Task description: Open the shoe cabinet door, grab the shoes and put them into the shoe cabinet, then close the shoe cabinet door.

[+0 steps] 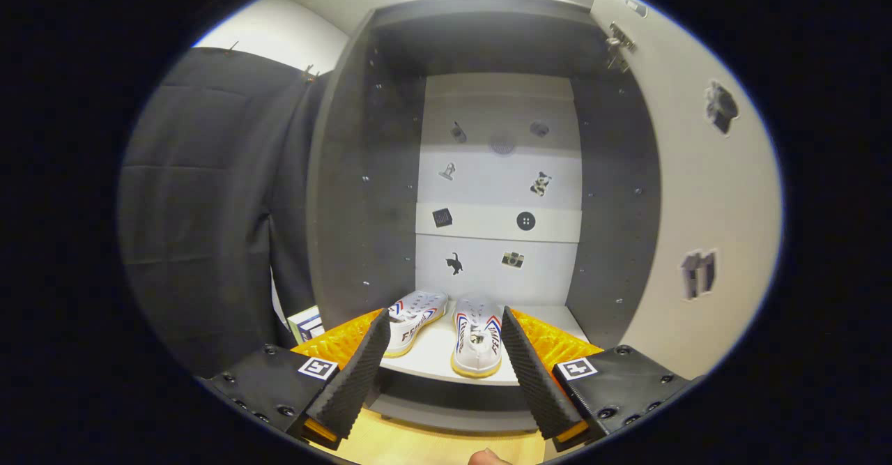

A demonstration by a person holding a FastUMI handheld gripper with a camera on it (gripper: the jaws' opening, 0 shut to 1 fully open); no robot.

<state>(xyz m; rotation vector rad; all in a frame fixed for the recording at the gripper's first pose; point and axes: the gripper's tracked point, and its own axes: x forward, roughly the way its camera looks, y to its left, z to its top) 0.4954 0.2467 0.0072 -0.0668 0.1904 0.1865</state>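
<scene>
The shoe cabinet (pixel 362 193) stands open ahead, with dark grey side walls and a white back panel. Its door (pixel 704 193) is swung wide to the right, pale inner face toward me. A pair of white shoes with red and blue stripes rests on the white bottom shelf (pixel 432 357): the left shoe (pixel 412 317) angled, the right shoe (pixel 477 339) pointing toward me. My gripper (pixel 446 329) is open just in front of the shelf's edge. Its ribbed black fingers (pixel 355 374) frame the shoes, touching neither, with nothing held between them.
Small stickers dot the cabinet's back panel (pixel 498 172) and the door's inner face. Black cloth (pixel 209 207) hangs left of the cabinet, with a small white box (pixel 305 322) at its foot. Wooden floor (pixel 432 444) lies below the fingers. A fingertip (pixel 488 458) shows at the bottom.
</scene>
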